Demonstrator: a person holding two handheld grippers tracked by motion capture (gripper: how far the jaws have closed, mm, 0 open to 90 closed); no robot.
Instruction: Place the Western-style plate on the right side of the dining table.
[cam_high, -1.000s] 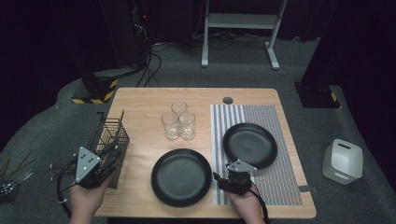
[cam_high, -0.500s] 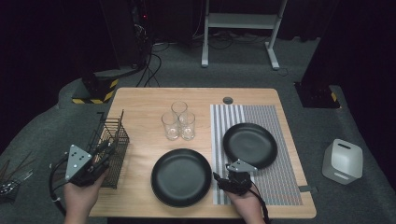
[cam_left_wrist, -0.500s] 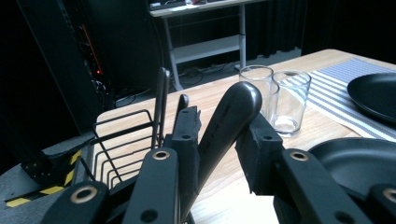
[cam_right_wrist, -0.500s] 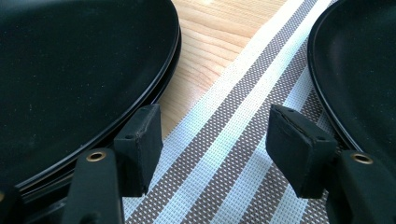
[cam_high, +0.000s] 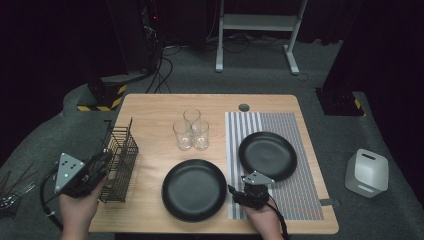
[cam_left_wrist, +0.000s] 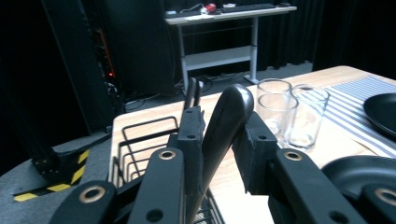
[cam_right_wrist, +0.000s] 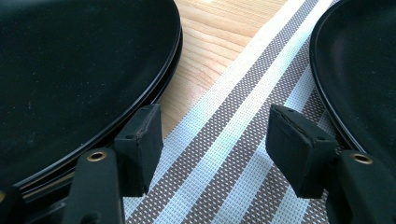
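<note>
The left tool (cam_left_wrist: 219, 154), jaws just closing, gripped a dark utensil handle (cam_left_wrist: 223, 122) above the wire basket (cam_high: 119, 160) at the surface's left edge. The right tool (cam_right_wrist: 215, 144) rested open and empty on the striped mat (cam_right_wrist: 233, 140) between two black plates.

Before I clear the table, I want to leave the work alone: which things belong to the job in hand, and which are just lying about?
In the job:
- left gripper, jaws just been closing on a dark utensil handle
- wire basket

Lying about:
- three glasses
- two black plates
- striped placemat
- open right gripper

Wooden table (cam_high: 155, 107): plates, glasses, mat, rack.
</note>
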